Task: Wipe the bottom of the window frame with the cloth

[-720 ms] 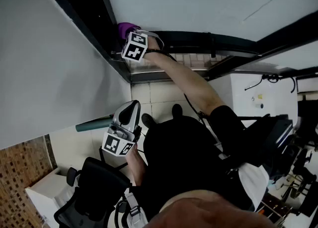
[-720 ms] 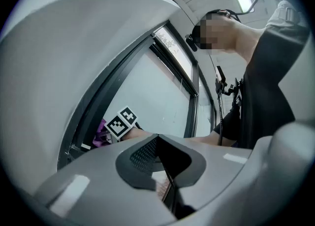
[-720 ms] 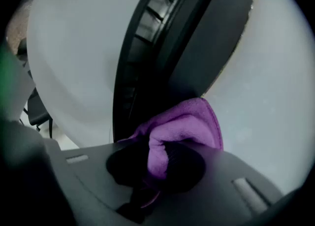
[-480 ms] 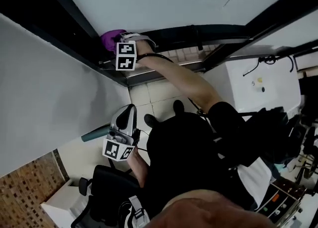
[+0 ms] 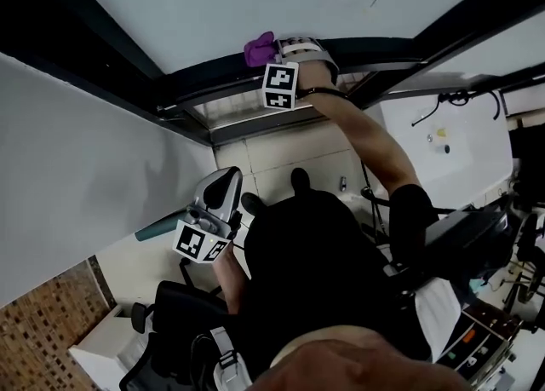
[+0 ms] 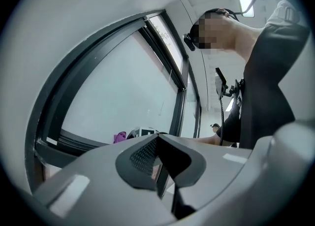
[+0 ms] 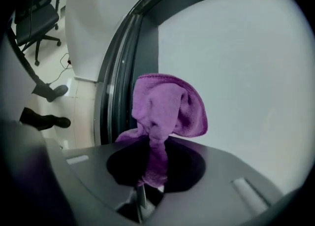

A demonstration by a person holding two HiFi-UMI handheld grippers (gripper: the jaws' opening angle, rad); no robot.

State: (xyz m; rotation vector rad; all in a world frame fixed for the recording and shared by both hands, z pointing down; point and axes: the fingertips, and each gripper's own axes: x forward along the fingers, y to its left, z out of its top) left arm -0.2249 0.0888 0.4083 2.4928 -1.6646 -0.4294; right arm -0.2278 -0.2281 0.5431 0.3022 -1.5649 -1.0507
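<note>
While the right gripper (image 7: 151, 173) is pinching the cloth (image 7: 167, 107), it is probably needing even pressure along the frame (image 5: 204, 74); the left gripper (image 6: 158, 168) is hanging closed, empty.

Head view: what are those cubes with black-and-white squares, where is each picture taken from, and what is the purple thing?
A person holds a two-jaw gripper in each hand; the marker cubes are part of them. The head view comes from a camera on the person's head. The right gripper reaches to the dark window frame, jaws shut on a purple cloth; its camera shows that cloth pinched between them. The left gripper hangs near the body, jaws together, empty; its camera looks toward the frame.
</note>
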